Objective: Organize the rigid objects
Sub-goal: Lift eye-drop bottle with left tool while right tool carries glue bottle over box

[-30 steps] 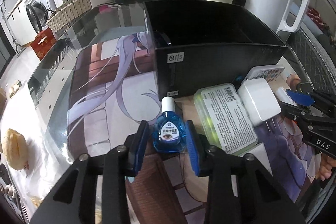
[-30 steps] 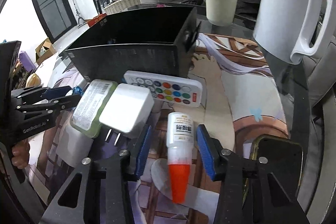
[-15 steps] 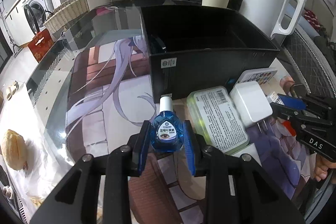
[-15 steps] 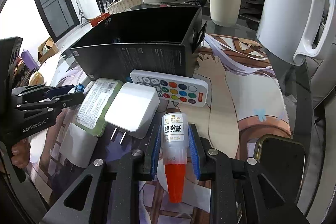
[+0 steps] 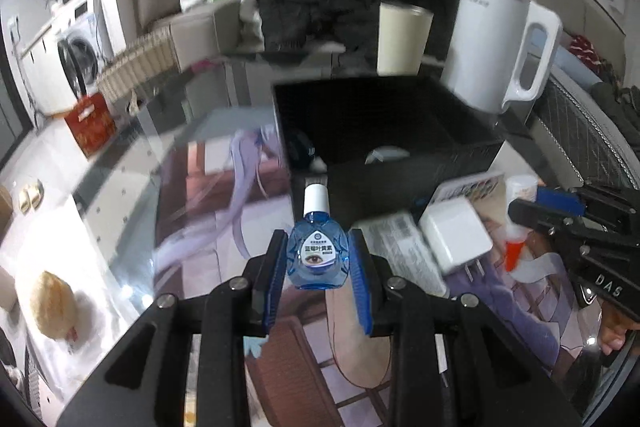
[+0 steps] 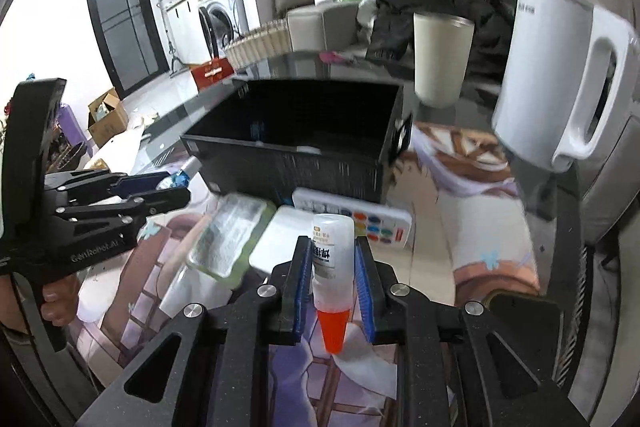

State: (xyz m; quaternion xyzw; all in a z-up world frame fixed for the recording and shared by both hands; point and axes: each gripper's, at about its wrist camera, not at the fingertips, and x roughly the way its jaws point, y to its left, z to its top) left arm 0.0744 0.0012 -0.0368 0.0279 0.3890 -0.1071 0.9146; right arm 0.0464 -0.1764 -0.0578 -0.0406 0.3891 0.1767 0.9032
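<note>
My left gripper [image 5: 318, 259] is shut on a blue eye-drop bottle [image 5: 318, 255] with a white cap, held above the table in front of the black box [image 5: 384, 131]. My right gripper [image 6: 333, 267] is shut on a white glue bottle [image 6: 332, 259] with an orange cap pointing toward the camera, also lifted. The black box [image 6: 296, 135] stands open just beyond both. A white charger [image 5: 456, 239], a green-rimmed case [image 6: 228, 239] and a colour-button remote [image 6: 372, 223] lie on the table between the grippers and the box.
A white kettle [image 5: 500, 39] and a beige cup [image 5: 402, 39] stand behind the box. A dark phone [image 6: 520, 315] lies at the right near the table edge. The glass table has a printed mat [image 5: 224, 211]. A sofa with clothes lies beyond.
Both grippers closed on their bottles and lifted them off the table, moving toward the black box.
</note>
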